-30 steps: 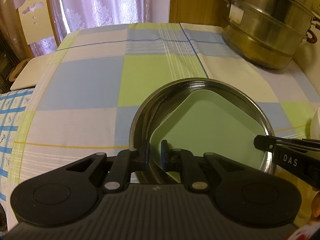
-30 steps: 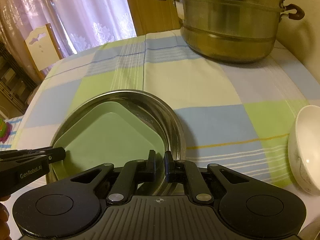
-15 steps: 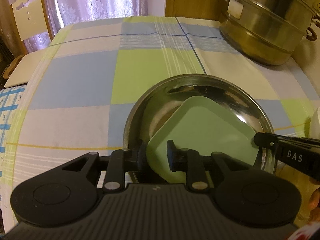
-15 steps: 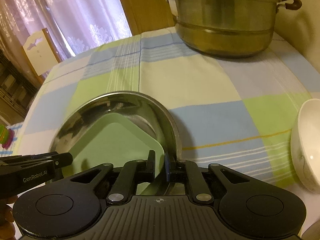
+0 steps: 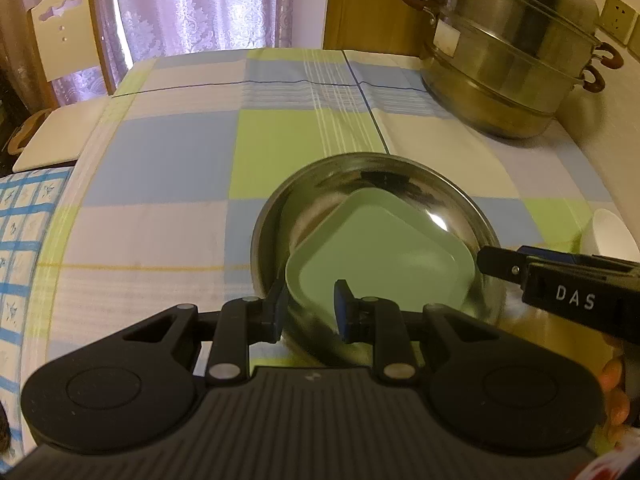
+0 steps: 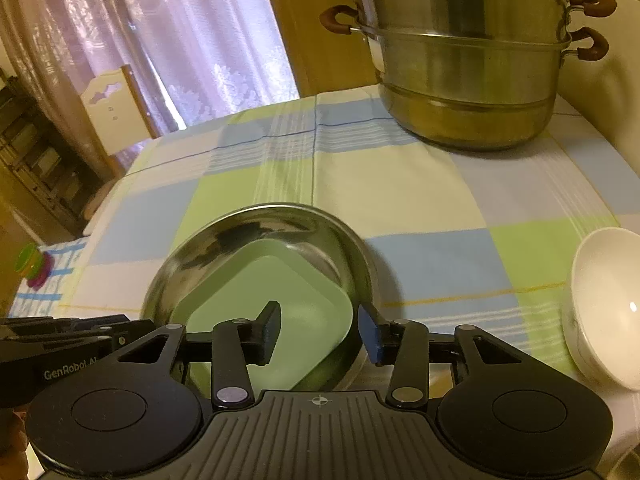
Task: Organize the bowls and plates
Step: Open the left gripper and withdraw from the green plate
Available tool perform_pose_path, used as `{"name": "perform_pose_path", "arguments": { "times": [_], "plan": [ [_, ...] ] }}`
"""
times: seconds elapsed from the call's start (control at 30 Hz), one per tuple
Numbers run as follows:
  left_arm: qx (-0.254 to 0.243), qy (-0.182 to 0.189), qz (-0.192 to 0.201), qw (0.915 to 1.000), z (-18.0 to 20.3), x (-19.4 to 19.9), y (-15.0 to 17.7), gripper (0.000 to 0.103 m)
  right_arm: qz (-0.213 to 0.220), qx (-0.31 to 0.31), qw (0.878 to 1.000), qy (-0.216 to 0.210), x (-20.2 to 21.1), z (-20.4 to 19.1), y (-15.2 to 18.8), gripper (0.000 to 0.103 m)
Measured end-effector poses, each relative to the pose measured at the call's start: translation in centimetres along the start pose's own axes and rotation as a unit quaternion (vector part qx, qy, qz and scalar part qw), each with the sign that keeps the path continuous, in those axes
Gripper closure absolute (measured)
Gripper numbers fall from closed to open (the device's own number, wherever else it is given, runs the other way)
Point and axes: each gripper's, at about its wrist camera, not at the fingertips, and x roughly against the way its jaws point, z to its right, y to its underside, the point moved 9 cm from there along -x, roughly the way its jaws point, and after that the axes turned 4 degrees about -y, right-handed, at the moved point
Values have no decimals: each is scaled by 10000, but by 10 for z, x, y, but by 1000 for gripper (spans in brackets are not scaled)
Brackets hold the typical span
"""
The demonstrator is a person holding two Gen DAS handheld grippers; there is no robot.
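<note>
Fingers spread astride green plate edge, steel bowl rim

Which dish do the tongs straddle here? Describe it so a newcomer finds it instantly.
On the checked tablecloth, in front of the tall steel steamer pot, sits a round steel pan. Inside it lies the green plate: square with rounded corners, unlike the round white bowl to the right.
</note>
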Motion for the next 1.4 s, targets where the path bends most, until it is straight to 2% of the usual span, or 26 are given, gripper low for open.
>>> {"name": "perform_pose_path", "arguments": {
  "times": [0.2,0.6,0.97,1.4],
  "plan": [
    [84,2,-24,10000,4,24,18,81,-8,38,9998,-216,24,-5,9,50],
    [199,-71,82,9997,18,73,54,81,-64,236,9979,-599,69,-13,34,41],
    [309,-124,94,9994,38,110,97,81,-271,334,9957,-820,105,-13,74,34],
    [454,-137,127,9988,50,144,145,81,-224,437,9940,-977,142,-18,112,30]
  ]
}}
